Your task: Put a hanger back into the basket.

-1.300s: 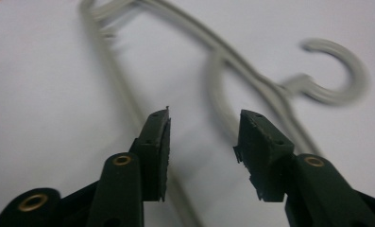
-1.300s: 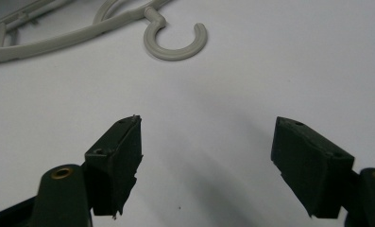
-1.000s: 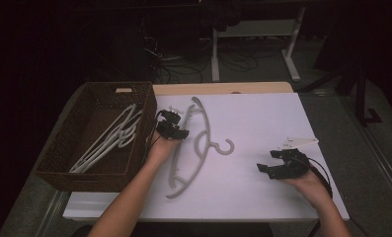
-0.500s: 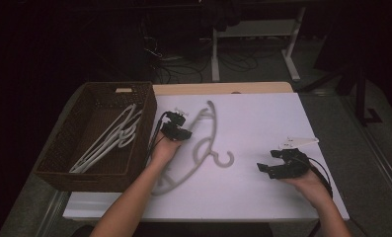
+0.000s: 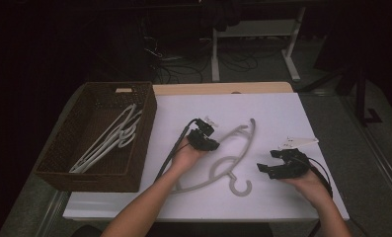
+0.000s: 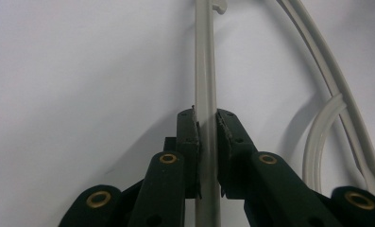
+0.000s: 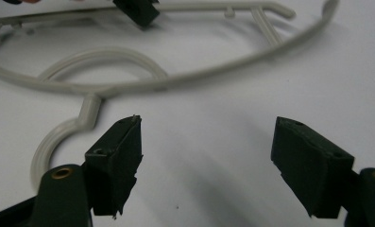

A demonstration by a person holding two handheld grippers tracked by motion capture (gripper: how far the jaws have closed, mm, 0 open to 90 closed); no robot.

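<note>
Left gripper (image 5: 203, 137) near table (image 5: 282, 113) centre, jaws clamped on straight bar of grey hanger (image 6: 206, 94). Hanger lies on white tabletop, hook (image 5: 240, 186) toward person. Right gripper (image 5: 274, 162) just right of hook, jaws spread wide, holding nothing. Wicker basket (image 5: 55, 170) at table's left holds pale hangers (image 5: 109, 140), perhaps three; too dim to count.

We find no legible text, brand, number or sign: none between or beside either gripper's jaws, and none on the surfaces beyond them.
</note>
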